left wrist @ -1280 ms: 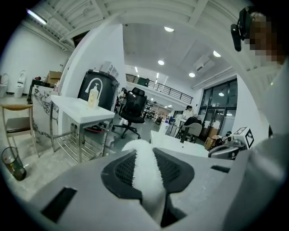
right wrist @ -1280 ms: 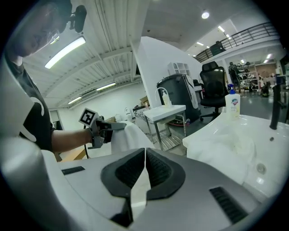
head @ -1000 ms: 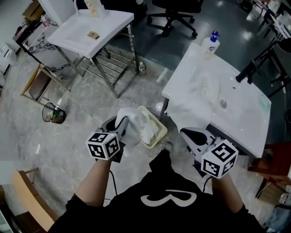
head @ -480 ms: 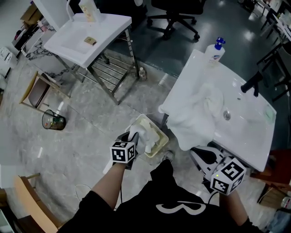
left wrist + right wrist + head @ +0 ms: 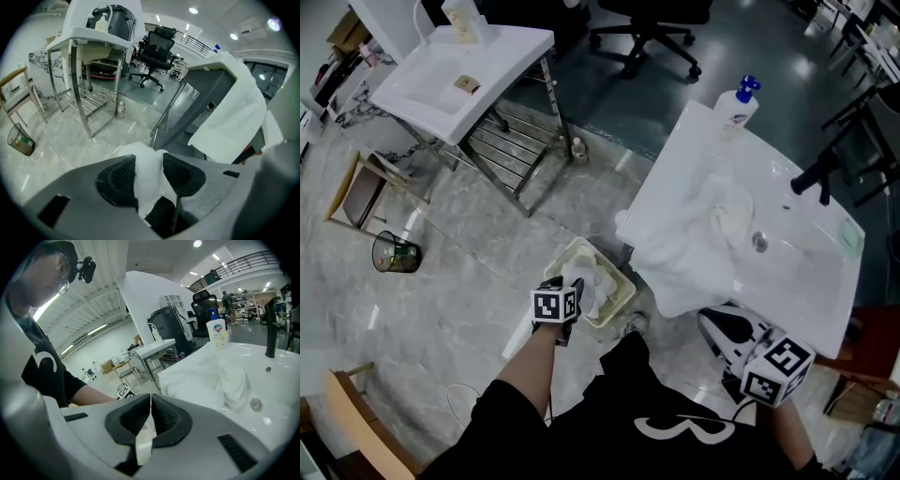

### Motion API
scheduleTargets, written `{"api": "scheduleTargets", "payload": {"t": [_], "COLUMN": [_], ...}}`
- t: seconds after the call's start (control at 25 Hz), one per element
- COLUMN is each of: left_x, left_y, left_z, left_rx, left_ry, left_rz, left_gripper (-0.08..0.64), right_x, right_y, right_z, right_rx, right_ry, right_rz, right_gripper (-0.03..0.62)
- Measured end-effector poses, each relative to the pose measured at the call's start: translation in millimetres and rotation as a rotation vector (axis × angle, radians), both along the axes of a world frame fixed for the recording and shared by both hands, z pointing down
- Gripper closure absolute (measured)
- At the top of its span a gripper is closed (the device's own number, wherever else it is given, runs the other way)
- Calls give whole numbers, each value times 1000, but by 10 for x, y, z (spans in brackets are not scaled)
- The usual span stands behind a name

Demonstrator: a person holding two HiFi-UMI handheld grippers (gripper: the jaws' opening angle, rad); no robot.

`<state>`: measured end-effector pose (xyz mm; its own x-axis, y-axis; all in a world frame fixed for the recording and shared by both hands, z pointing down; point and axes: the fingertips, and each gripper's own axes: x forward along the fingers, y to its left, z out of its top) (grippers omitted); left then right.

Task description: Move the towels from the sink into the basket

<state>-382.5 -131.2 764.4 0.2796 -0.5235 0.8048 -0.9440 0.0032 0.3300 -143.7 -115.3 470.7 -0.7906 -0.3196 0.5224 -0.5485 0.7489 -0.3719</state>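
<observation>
Left gripper view: release not clean yet

On the left gripper (image 5: 149, 159) the jaws have just been opening, but the held towel (image 5: 147, 183) fills the gap and touches both ribbed pads (image 5: 119, 176), so it is loosely clamped. It sits over the basket (image 5: 623, 298) rim, not the basket's middle. Risk: the cloth clings to the pads and rides back out, or flops over the rim onto the floor (image 5: 459, 272). The right gripper (image 5: 150, 397) jaws are together with a thin pale strip (image 5: 146, 439) in the slit, can't tell what. It is well apart from the basket, by the sink (image 5: 806, 272). The second towel (image 5: 694, 248) overhangs the sink edge nearest the basket and may slide off and miss it.
</observation>
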Motion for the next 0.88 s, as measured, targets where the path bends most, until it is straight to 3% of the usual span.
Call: {"api": "scheduleTargets", "payload": {"t": [0.08,0.24,0.6,0.72,0.88], "left_x": [51,85,223,234,310], "left_y": [60,97,262,270,220], "left_z": [94,210,182,-17,-525], "left_rx": [-17,-21,-43,6,130], "left_ry": [19,-1,18,38,93], "left_rz": [13,37,105,95,69], "left_gripper": [345,279,242,242,242], "right_x": [37,74,99,87,43], "right_y": [10,-45,-43,10,93], "right_z": [-7,-19,-26,-17,-99], "right_rx": [-5,-2,3,-1,16], "right_ry": [8,14,-17,-30,-50], "right_rz": [3,3,22,26,29], "right_gripper": [580,580,580,580,580]}}
